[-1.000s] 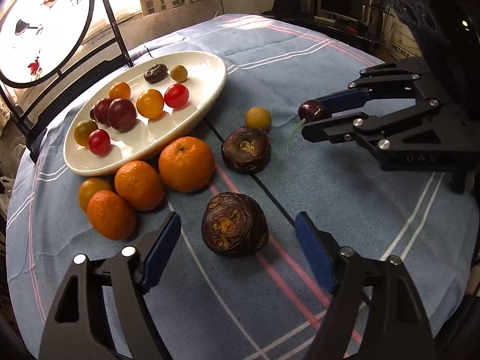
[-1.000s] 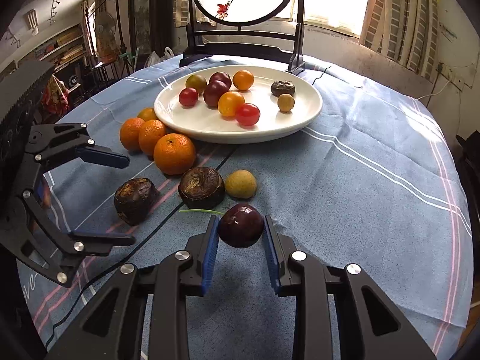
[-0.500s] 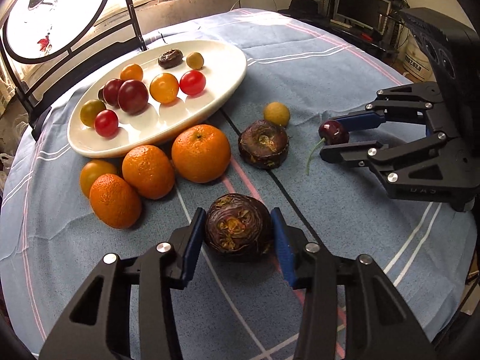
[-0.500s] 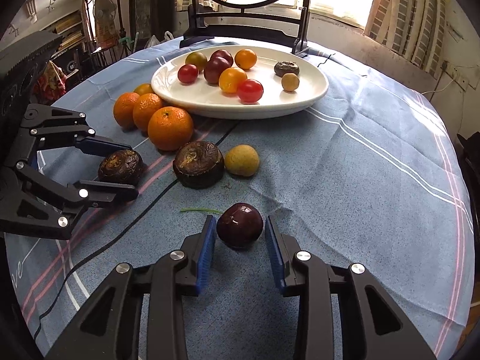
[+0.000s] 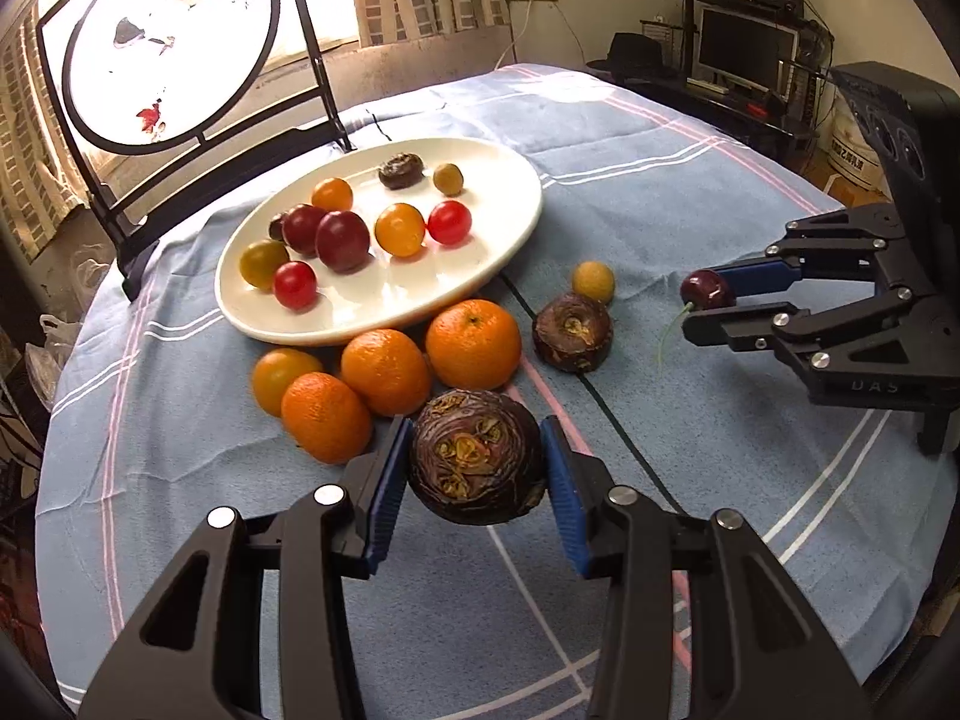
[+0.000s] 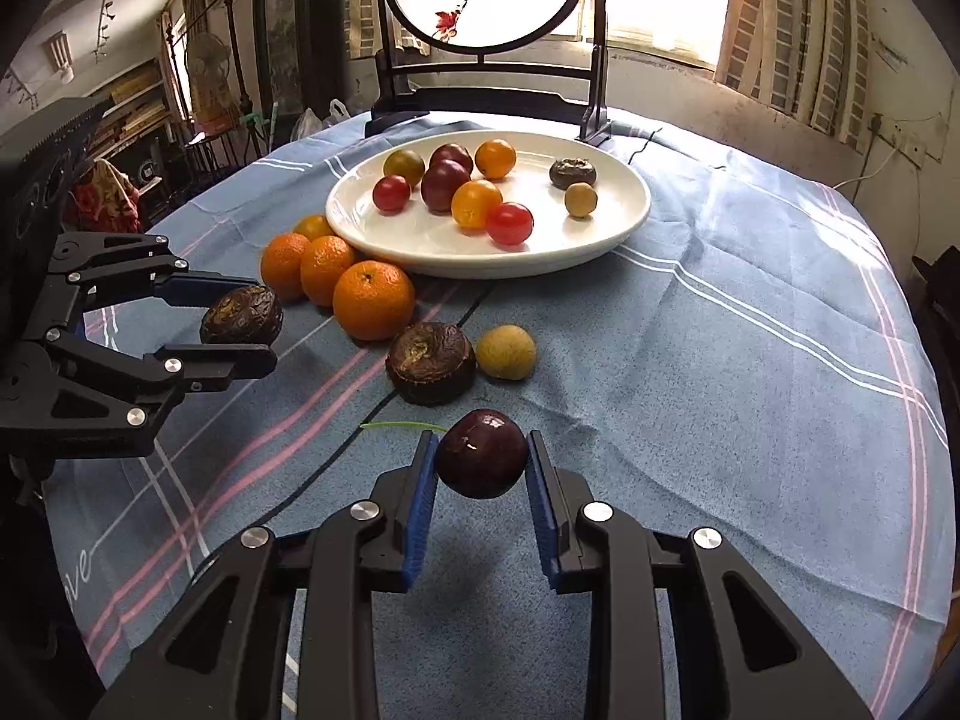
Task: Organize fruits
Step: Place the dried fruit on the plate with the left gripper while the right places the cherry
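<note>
- The left tool (image 5: 477, 477) is clamped on a wrinkled dark fruit (image 5: 477, 456), lifted just off the tabletop (image 5: 690, 192).
- The right tool (image 6: 480, 492) grips a cherry (image 6: 482, 453).
- Carry both up and forward to the white plate (image 5: 516, 240) ahead.
- Clear the oranges (image 5: 474, 343) beyond the left tool.
- Let go low, so nothing rolls.
</note>
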Demonstrator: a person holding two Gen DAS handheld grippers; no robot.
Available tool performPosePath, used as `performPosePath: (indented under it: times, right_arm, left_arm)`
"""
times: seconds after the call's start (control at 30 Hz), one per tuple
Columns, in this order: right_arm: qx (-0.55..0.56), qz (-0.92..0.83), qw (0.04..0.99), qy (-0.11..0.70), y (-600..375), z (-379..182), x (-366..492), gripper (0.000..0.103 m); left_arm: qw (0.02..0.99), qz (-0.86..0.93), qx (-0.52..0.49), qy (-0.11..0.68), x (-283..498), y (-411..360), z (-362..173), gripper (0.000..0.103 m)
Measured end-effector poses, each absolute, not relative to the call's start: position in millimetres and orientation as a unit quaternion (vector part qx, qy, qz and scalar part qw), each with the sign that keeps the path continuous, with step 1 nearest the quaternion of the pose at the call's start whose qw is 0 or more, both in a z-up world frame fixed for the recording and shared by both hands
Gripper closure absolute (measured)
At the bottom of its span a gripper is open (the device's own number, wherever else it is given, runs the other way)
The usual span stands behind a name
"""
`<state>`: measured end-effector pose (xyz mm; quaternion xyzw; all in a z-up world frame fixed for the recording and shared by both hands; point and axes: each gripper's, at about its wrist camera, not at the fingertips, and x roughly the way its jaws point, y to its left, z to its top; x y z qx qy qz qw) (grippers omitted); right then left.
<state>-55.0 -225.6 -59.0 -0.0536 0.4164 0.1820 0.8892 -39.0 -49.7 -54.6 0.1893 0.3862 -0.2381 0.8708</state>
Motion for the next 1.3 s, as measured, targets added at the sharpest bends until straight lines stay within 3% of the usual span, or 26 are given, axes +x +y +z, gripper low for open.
performPosePath:
  times: [0.73,1.03,1.3]
  right_arm:
    - [-0.002,0.137,0.949,0.284,-261,65,18,0.074]
    - [-0.021,0.159,0.936,0.313,-211,39,79,0.074]
    - [0.017,0.153,0.922,0.355,-195,-6,124,0.074]
  left_arm:
    - [0.916,-0.176,0.172,0.318,50,-36,9,0.06]
    - [0.929,-0.155,0.116,0.316,104,-32,18,0.06]
    - [0.919,-0.144,0.105,0.352,138,-35,-18,0.06]
